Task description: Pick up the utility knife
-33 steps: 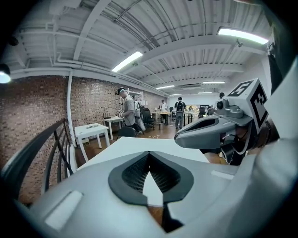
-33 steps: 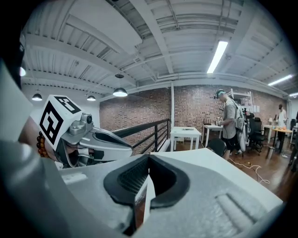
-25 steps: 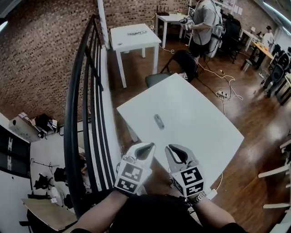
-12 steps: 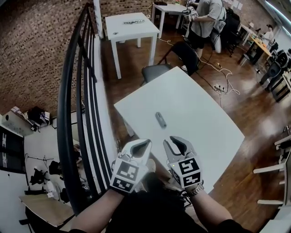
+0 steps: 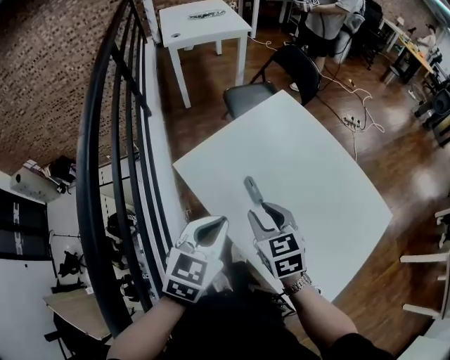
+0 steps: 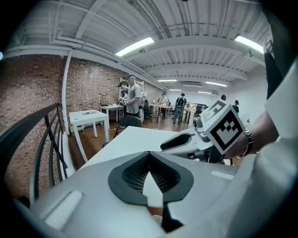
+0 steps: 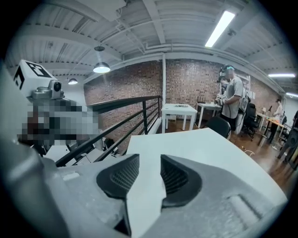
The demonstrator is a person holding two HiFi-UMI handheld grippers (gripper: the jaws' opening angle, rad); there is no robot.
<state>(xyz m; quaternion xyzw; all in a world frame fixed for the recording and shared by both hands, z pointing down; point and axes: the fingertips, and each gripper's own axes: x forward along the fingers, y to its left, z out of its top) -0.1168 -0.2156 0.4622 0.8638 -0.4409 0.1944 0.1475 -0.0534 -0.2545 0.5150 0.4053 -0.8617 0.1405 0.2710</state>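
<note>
A grey utility knife [image 5: 251, 190] lies on the white table [image 5: 316, 176], near its front left part. My right gripper [image 5: 268, 211] is just behind the knife's near end, low over the table. Its jaws have just been opening, they stand apart, and only table top shows between them in the right gripper view [image 7: 150, 160]. The knife does not show in that view. My left gripper [image 5: 213, 226] hovers at the table's near edge, left of the right one, with its pads [image 6: 149, 154] meeting at the tip and nothing held.
A black metal railing [image 5: 105, 176] runs along the left, with a drop to a lower floor beyond it. A black chair [image 5: 274, 77] stands at the table's far side. Behind are a second white table [image 5: 204, 24], a person [image 5: 327, 21] and floor cables [image 5: 358, 126].
Both grippers have moved forward and down toward the table. The right one has come up to the knife's near end and its jaws have parted. The left stays shut.
</note>
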